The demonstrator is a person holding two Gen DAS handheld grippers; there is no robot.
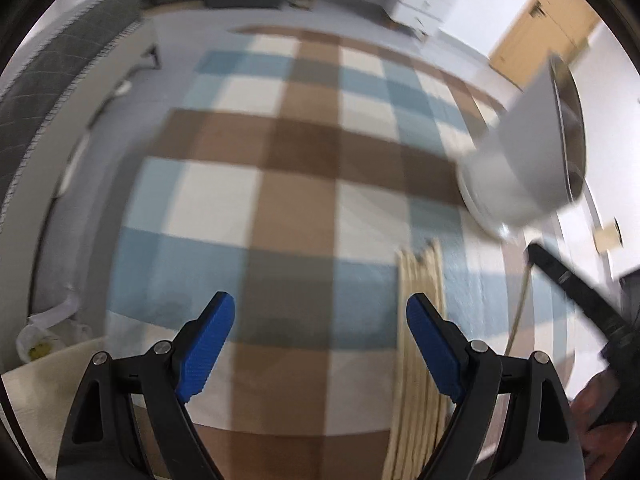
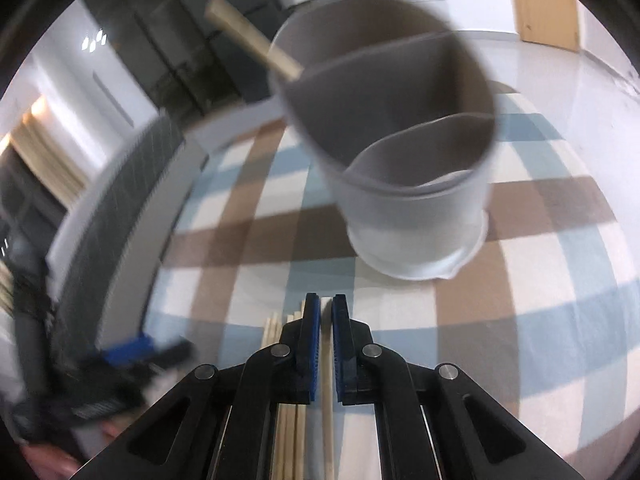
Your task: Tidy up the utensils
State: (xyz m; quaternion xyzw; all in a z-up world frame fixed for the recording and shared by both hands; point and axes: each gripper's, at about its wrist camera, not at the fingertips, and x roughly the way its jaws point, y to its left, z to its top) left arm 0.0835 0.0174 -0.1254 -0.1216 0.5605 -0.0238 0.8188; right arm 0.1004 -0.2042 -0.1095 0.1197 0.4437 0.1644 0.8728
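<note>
Right gripper (image 2: 326,344): pads clamped on one wooden chopstick (image 2: 327,420), evidently bound for the grey divided utensil holder (image 2: 400,152) at 12 o'clock. Left gripper (image 1: 320,344): jaws apart, empty, above the checked tablecloth (image 1: 280,160); remaining chopstick bundle (image 1: 420,360) at its 3 o'clock.

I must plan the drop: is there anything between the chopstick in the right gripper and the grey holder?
Nothing visible. The right gripper is shut on one chopstick, and only bare checked cloth lies between it and the holder. One stick already leans in the holder's far compartment.
</note>
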